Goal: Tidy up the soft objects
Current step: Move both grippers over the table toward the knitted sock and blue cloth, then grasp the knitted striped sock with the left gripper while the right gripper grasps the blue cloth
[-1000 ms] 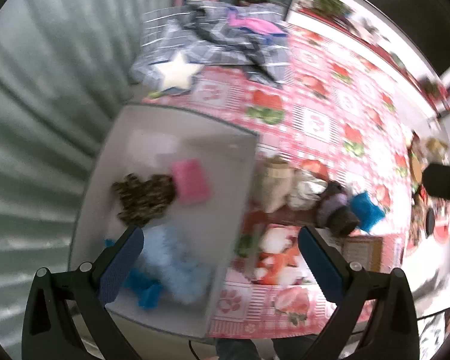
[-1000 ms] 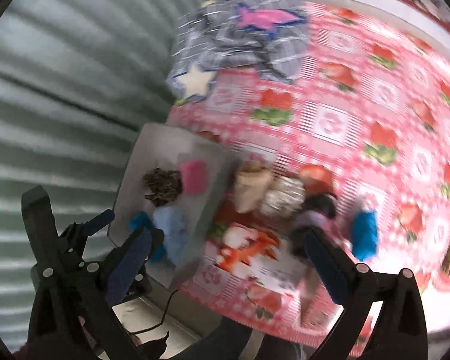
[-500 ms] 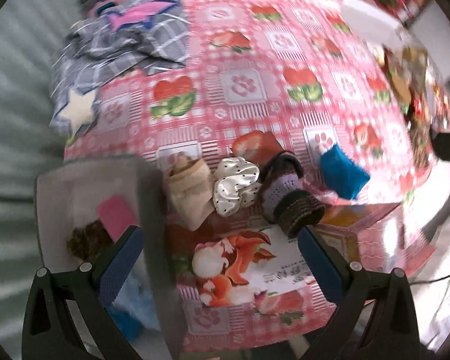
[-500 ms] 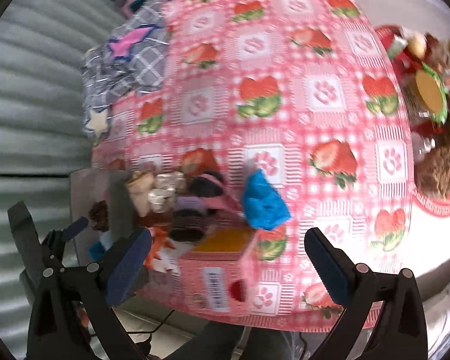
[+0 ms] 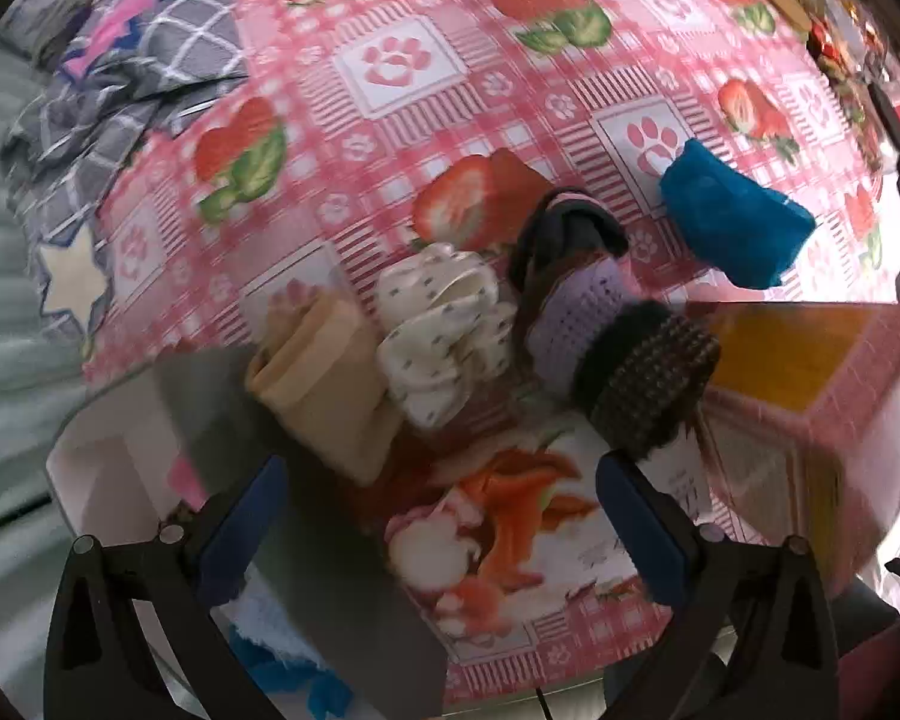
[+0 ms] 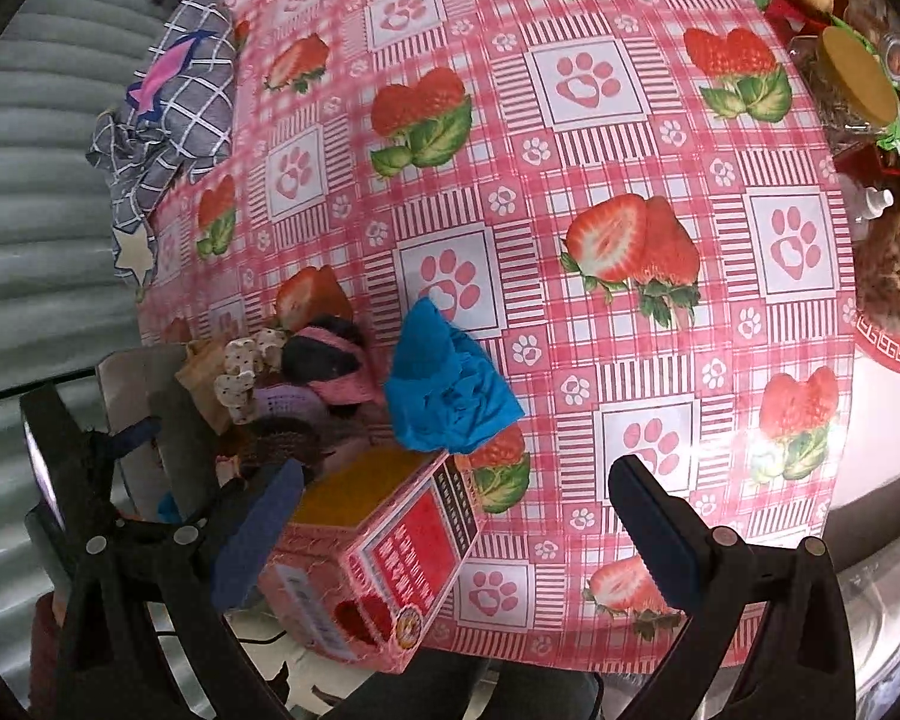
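My left gripper (image 5: pixel 441 525) is open and empty, low over a fox-print card (image 5: pixel 510 528). Just beyond its fingers lie a beige folded cloth (image 5: pixel 324 384), a white dotted scrunchie (image 5: pixel 444 336) and a purple-and-brown knitted piece (image 5: pixel 606 330). A blue cloth (image 5: pixel 732 222) lies further right. The white bin (image 5: pixel 108 480) at the left holds a pink item (image 5: pixel 183 474) and a light blue towel (image 5: pixel 264 618). My right gripper (image 6: pixel 456 534) is open and empty, hovering near the blue cloth (image 6: pixel 450 390) and the same pile (image 6: pixel 306 372).
A pink carton with an orange top (image 6: pixel 378 546) stands at the table's front edge, right of the pile. A grey checked blanket with stars (image 6: pixel 168 102) lies at the back left. Snack packs and a lidded jar (image 6: pixel 858 78) crowd the far right.
Both views have swung right, away from the bin and toward the pile on the tablecloth. The left gripper has come closer to the pile. Both stay open.
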The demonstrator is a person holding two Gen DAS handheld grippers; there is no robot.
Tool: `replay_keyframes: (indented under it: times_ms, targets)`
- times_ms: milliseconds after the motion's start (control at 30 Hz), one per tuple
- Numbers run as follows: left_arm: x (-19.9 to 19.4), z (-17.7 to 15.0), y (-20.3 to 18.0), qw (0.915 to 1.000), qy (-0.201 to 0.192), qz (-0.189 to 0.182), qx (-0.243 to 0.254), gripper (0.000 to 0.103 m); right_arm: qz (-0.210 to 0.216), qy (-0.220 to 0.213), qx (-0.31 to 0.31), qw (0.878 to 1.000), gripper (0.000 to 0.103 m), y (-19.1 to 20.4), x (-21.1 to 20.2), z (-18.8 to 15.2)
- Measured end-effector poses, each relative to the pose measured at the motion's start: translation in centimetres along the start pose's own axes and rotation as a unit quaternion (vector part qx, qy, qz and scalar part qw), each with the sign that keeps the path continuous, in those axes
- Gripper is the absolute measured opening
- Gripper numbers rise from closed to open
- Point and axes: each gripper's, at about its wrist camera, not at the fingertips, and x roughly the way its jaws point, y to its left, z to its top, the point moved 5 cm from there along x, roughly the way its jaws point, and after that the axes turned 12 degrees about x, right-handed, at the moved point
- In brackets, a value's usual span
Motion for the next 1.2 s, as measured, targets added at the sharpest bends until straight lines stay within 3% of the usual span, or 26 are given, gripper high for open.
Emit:
replay_keyframes:
  times_ms: [133, 233, 300, 367, 500, 600, 800, 867, 900, 933, 1200]
  targets:
    - [0.0, 3.0, 0.3, 0.9985, -0.016, 0.053, -0.005, 0.103, -0.001, 0.006, -0.006, 1.0, 0.103, 0.2, 0.8, 0.6]
    - [-1.3, 5.2, 3.5, 0.9914, -0.046, 0.082, -0.091, 0.103, -0.016, 0.01, -0.018, 1.0, 0.103, 0.3, 1.9, 0.9]
    - [-1.9, 5.8, 5.2, 0.987, -0.058, 0.059, -0.138, 0.103, -0.029, 0.014, -0.031, 0.999, 0.103, 0.6, 2.8, 1.0]
    - [-2.3, 6.0, 5.9, 0.9865, -0.057, 0.032, -0.15, 0.103, -0.046, 0.023, -0.046, 0.998, 0.103, 0.8, 4.1, 1.0]
    - [-2.3, 4.5, 4.8, 0.9935, -0.037, 0.029, -0.104, 0.103, -0.06, 0.05, -0.071, 0.994, 0.103, 1.8, 7.5, 1.1]
    - [-1.7, 3.4, 3.1, 0.9968, -0.024, -0.009, -0.076, 0.103, -0.073, 0.063, -0.079, 0.992, 0.103, 2.2, 9.8, 1.2]
    - [-0.5, 4.2, 0.6, 0.9917, -0.008, -0.084, -0.097, 0.103, -0.083, 0.067, -0.087, 0.99, 0.103, 2.1, 12.2, 1.0]
    - [-0.1, 4.7, -0.1, 0.9891, 0.006, -0.101, -0.107, 0.103, -0.083, 0.059, -0.095, 0.99, 0.082, 2.3, 12.1, 1.0]
    - [0.0, 4.8, -0.3, 0.9885, 0.012, -0.102, -0.111, 0.103, -0.086, 0.055, -0.102, 0.99, 0.045, 2.2, 12.1, 0.9]
    - [0.1, 5.0, -0.5, 0.9876, 0.017, -0.105, -0.115, 0.103, -0.088, 0.051, -0.106, 0.989, 0.04, 2.1, 11.9, 0.9]
    - [1.0, 5.6, -1.9, 0.9755, 0.075, -0.132, -0.16, 0.103, -0.03, 0.027, -0.065, 0.997, 0.038, -0.2, 8.9, 1.2]
